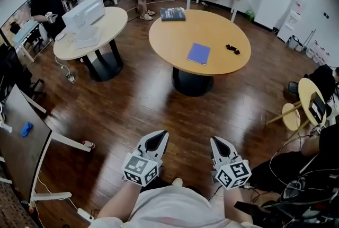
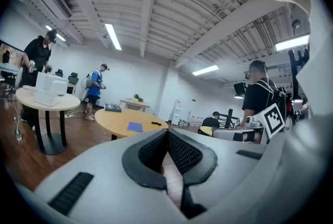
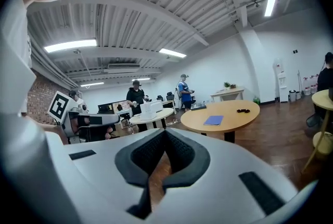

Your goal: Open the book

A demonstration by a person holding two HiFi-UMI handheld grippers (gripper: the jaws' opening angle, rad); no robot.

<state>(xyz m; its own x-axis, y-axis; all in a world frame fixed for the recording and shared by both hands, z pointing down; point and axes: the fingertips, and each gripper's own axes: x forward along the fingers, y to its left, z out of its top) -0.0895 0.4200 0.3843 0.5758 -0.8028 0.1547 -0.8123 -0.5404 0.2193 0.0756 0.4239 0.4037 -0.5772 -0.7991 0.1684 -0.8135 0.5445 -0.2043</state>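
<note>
A closed blue book [image 1: 198, 53] lies flat on the round wooden table [image 1: 175, 41] in the middle of the room, far ahead of both grippers. It also shows small and distant in the left gripper view as the blue book [image 2: 135, 126] and in the right gripper view as the blue book [image 3: 214, 120]. My left gripper [image 1: 160, 134] and right gripper [image 1: 217, 141] hang side by side close to my body, over the wooden floor. Both point roughly level toward the table. The jaws of the left gripper [image 2: 167, 132] and the right gripper [image 3: 165, 132] are shut with nothing between them.
A small black object [image 1: 232, 49] and a dark stack of books [image 1: 172, 14] share the book's table. A second round table [image 1: 114, 31] to the left carries a white box [image 1: 83, 12]. People stand at the back. A small yellow table [image 1: 307, 91] and floor cables [image 1: 288, 168] are at the right.
</note>
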